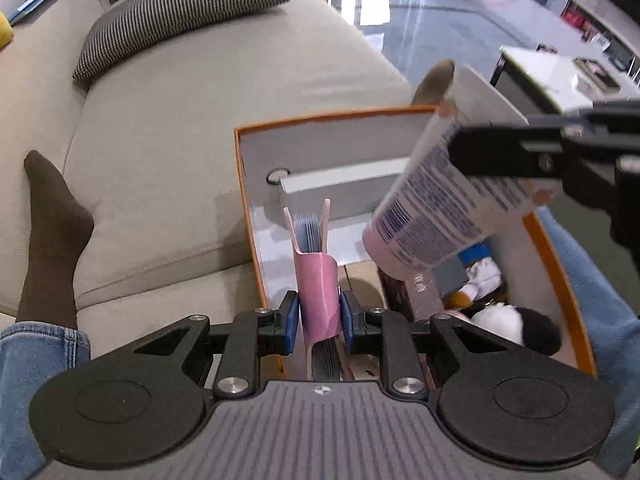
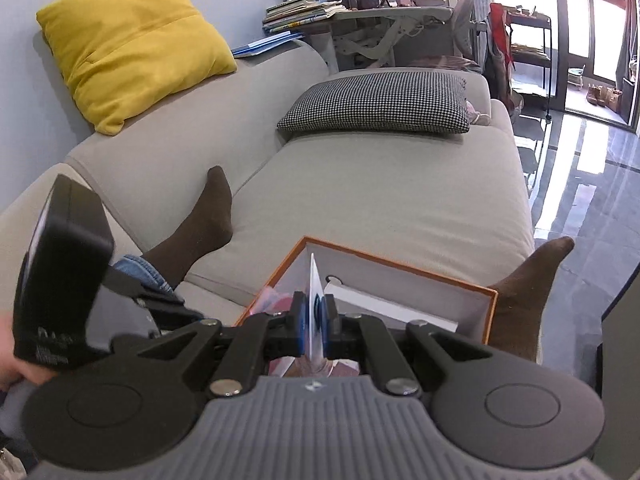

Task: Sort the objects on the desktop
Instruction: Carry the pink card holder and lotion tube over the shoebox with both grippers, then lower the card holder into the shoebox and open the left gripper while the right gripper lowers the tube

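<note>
My left gripper (image 1: 319, 314) is shut on a pink card holder (image 1: 316, 280) with blue cards stacked inside. It holds the holder upright over the near left part of an orange-rimmed box (image 1: 240, 184) with white walls. My right gripper (image 1: 474, 152) reaches in from the right, shut on a white tube (image 1: 432, 208) with printed text and a pink cap. The tube hangs tilted over the box with its cap end down. In the right wrist view the right gripper (image 2: 316, 322) pinches the tube (image 2: 314, 280), seen edge-on, above the box (image 2: 490, 312).
The box sits on a grey sofa (image 1: 200, 100) between a person's legs in jeans and brown socks (image 1: 48, 232). It holds a white inner box (image 1: 340, 184) and plush toys (image 1: 500, 316). A checked cushion (image 2: 380, 102) and a yellow cushion (image 2: 128, 44) lie behind.
</note>
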A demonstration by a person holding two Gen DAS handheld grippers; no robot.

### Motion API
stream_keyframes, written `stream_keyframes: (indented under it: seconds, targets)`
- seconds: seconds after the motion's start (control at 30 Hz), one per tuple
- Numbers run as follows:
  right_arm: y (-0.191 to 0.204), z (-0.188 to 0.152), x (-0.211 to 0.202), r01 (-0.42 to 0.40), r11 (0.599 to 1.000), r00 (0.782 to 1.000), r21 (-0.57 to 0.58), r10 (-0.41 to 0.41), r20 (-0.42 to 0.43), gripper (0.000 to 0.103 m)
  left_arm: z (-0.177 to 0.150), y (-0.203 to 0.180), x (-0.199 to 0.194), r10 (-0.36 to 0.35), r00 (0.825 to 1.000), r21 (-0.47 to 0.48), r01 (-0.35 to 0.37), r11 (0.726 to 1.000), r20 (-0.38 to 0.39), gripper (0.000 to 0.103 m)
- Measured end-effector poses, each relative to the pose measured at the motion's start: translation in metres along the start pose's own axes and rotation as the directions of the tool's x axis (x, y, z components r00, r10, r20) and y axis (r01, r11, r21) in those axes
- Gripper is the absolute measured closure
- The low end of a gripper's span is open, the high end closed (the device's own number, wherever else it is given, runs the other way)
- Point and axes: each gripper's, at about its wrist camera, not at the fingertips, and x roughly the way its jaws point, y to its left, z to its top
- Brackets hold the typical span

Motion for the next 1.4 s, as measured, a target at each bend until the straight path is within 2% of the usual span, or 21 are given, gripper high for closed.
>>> stream_keyframes:
  seconds: [0.27,0.57,0.67,0.83,0.9,0.93,1.0,1.13,1.17,1.3,1.4]
  targets:
    - [-0.012,-0.003,0.025,-0.001,1.0,1.0,0.024,0.001,-0.012,0.096,0.0,-0.003,0.012,0.016,0.998,0.012,-0.016,1.0,-0.058,0.076]
    - [-0.017,0.006,0.035,0.029,1.0,1.0,0.013,-0.029,0.01,0.096,0.001,0.002,0.009,-0.016,0.998,-0.002,0.016,1.0,-0.053,0.074]
    - [-0.016,0.007,0.041,0.046,0.999,0.999,-0.006,-0.046,-0.002,0.096,0.001,0.003,0.008,-0.037,0.998,0.005,0.037,0.999,-0.046,0.069]
    - [-0.019,0.007,0.057,0.058,0.998,0.998,-0.005,-0.058,-0.03,0.096,0.001,0.008,0.005,-0.056,0.998,0.005,0.056,0.998,-0.03,0.068]
    - [-0.019,0.007,0.062,0.055,0.999,0.998,-0.003,-0.055,-0.035,0.096,0.001,0.01,0.004,-0.06,0.998,0.011,0.061,0.998,-0.02,0.072]
    - [-0.019,0.007,0.064,0.055,0.998,0.998,-0.003,-0.055,-0.038,0.096,0.001,0.011,0.003,-0.053,0.998,0.017,0.054,0.998,-0.017,0.082]
    - [-0.019,0.007,0.07,0.057,0.998,0.997,-0.005,-0.057,-0.046,0.096,0.0,0.01,0.002,-0.023,1.0,0.049,0.023,0.999,0.001,0.09]
    - [-0.018,0.008,0.076,0.061,0.998,0.997,-0.005,-0.062,-0.055,0.096,0.003,0.01,0.004,0.001,1.0,0.068,-0.003,0.998,0.032,0.092]
    - [-0.018,0.008,0.077,0.061,0.998,0.997,-0.005,-0.061,-0.056,0.096,0.003,0.009,0.004,0.002,1.0,0.071,-0.004,0.997,0.03,0.097]
    - [-0.017,0.009,0.08,0.061,0.998,0.996,-0.003,-0.061,-0.067,0.096,-0.001,0.015,0.004,-0.063,0.998,0.065,0.065,0.996,-0.023,0.099]
    - [-0.016,0.008,0.083,0.061,0.998,0.995,-0.008,-0.062,-0.075,0.096,-0.004,0.022,-0.003,-0.091,0.996,0.045,0.091,0.995,-0.005,0.098]
